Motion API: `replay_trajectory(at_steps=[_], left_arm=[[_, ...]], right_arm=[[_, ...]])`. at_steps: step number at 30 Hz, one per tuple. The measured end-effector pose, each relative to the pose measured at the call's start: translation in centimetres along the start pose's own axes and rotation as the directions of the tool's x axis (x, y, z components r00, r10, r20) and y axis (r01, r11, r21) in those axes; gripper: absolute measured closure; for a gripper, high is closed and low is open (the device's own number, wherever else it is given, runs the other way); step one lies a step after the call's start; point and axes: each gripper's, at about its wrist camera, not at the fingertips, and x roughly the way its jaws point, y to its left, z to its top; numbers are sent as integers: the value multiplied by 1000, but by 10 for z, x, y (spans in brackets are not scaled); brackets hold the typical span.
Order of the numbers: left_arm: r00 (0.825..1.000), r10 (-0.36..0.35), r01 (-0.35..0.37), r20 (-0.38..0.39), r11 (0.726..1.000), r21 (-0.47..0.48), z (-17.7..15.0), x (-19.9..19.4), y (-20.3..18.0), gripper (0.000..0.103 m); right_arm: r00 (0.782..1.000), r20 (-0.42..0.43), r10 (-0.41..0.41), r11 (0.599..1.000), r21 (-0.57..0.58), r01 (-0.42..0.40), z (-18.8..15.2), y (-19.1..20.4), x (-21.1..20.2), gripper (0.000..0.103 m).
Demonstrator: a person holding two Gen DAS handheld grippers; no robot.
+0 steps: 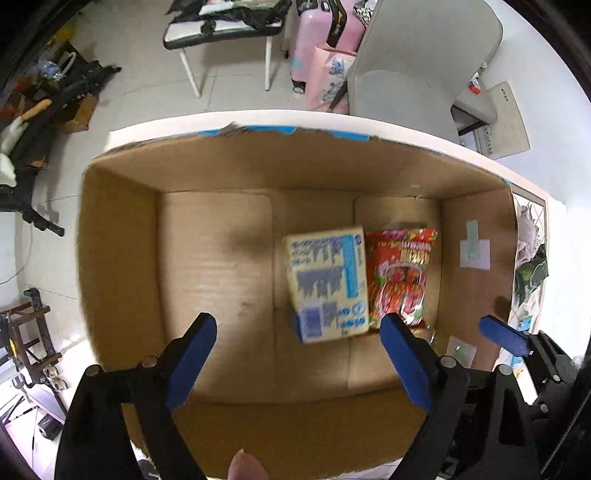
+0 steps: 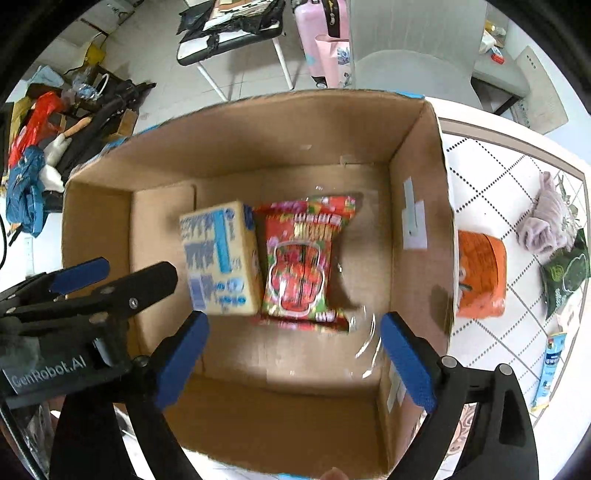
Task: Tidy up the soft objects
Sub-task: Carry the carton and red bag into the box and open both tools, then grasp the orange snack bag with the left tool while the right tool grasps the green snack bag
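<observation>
An open cardboard box (image 1: 122,258) (image 2: 421,177) stands on the white table. Inside it lie a yellow pack with blue print (image 1: 327,284) (image 2: 219,258) and, touching its right side, a red snack bag (image 1: 400,273) (image 2: 304,258). Both look blurred. My left gripper (image 1: 297,354) is open and empty above the box's near side. My right gripper (image 2: 291,354) is open and empty above the box too. The left gripper also shows in the right wrist view (image 2: 110,273), at the left.
On the tablecloth right of the box lie an orange pack (image 2: 480,273), a lilac cloth (image 2: 546,221), a dark green bag (image 2: 565,273) and a blue packet (image 2: 552,362). Beyond the table stand a grey chair (image 1: 417,55), a pink suitcase (image 1: 317,33) and floor clutter.
</observation>
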Motion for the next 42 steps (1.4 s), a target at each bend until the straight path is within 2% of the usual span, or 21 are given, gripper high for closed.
replay_trajectory(at_steps=[8,15,21,29,32,35,39,42], left_arm=[[990,52,-53,132,999,5,-48,-40,1,12],[979,46,-46,197,999,-2,-96,-74,-1,12],[966,58,-61,253,998,4,-129,-100,-15,12],[955,73,-71,286,997,-18,-152,-126,-37,12],[954,60,-58,294,998,-16,-155,-137,-59,12],[959,21,-26,282,1000,15,-152,-139,-95,12],[969,-28,11,247,997,73,-139,-122,-159,12],[980,-44,24,196,995,101,-118,-93,-205,12]], right_arm=[[994,91,-68,997,-34,71,-50,10,-41,5],[981,177,-75,994,-59,87,-95,13,-85,5],[976,215,-30,996,-79,48,-127,13,-111,5],[970,234,62,995,-92,-41,-149,-10,-136,5],[966,242,90,995,-70,-76,-152,-39,-147,5],[964,252,86,996,-24,-83,-154,-86,-159,5],[967,252,23,994,96,-48,-152,-177,-164,5],[978,210,-21,972,232,-29,-141,-258,-149,5]])
